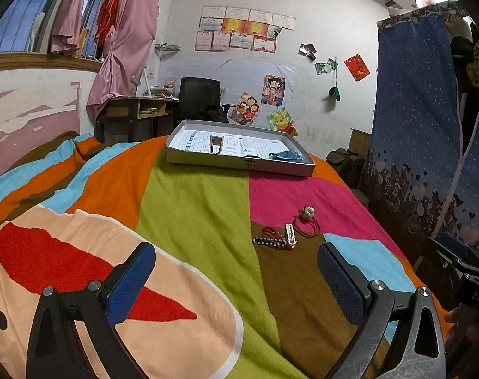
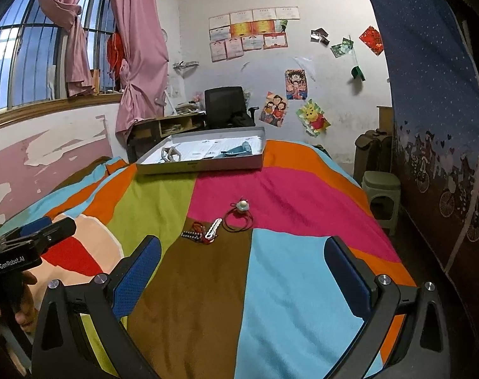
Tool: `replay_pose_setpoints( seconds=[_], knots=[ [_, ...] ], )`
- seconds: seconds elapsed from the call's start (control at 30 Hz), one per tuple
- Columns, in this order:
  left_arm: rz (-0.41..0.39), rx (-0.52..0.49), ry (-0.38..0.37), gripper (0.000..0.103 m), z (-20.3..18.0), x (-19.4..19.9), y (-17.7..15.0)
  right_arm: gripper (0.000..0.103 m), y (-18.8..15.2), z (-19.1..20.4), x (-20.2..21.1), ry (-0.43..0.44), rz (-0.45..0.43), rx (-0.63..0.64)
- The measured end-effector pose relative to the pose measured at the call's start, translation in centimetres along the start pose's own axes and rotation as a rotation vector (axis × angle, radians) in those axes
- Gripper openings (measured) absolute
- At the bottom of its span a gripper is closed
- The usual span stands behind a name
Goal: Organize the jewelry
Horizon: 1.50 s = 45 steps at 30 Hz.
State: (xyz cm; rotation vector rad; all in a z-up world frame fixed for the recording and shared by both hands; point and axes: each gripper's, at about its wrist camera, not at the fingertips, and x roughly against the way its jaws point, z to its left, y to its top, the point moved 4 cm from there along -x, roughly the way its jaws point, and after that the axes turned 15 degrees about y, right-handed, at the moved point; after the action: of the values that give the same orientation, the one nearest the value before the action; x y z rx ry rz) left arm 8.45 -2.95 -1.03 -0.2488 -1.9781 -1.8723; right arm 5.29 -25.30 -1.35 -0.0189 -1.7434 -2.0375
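A small cluster of jewelry lies on the colourful blanket: a dark beaded hair clip (image 1: 269,241) (image 2: 192,235), a white pearl clip (image 1: 290,234) (image 2: 213,228), a red cord piece (image 1: 269,231) (image 2: 197,226), and a hair tie with a round charm (image 1: 308,213) (image 2: 242,206). Farther back sits a shallow grey box lid (image 1: 239,163) (image 2: 201,166) holding a clip and a blue item. My left gripper (image 1: 236,279) is open, well short of the cluster. My right gripper (image 2: 242,276) is open too, nothing between its fingers.
The bed blanket (image 1: 192,221) fills the foreground. The left gripper's body and a hand (image 2: 24,252) show at the right view's left edge. A green stool (image 2: 381,189) and blue patterned curtain (image 2: 429,126) stand right of the bed; a desk and chair (image 2: 227,107) lie beyond.
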Motion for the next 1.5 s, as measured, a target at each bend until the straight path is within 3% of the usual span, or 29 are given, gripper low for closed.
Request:
replay_pose_setpoints(
  seconds=[0.47, 0.97, 1.27, 1.5],
  knots=[
    [0.008, 0.005, -0.014, 0.103, -1.9, -3.7, 1.5, 0.102, 2.1, -0.9, -2.5, 0.002, -0.011, 0.006],
    [0.056, 0.01, -0.027, 0.103, -3.4, -11.9, 2.9, 0.102, 3.9, -3.7, -8.7, -0.024, 0.035, 0.015],
    [0.161, -0.004, -0.109, 0.103, -4.9, -17.6, 2.2, 0.102, 3.7, -5.6, -13.5, -0.007, 0.143, 0.036],
    [0.224, -0.131, -0.191, 0.103, -7.0, -20.5, 1.8, 0.102, 3.0, -6.9, -17.6, 0.052, 0.198, 0.004]
  ],
)
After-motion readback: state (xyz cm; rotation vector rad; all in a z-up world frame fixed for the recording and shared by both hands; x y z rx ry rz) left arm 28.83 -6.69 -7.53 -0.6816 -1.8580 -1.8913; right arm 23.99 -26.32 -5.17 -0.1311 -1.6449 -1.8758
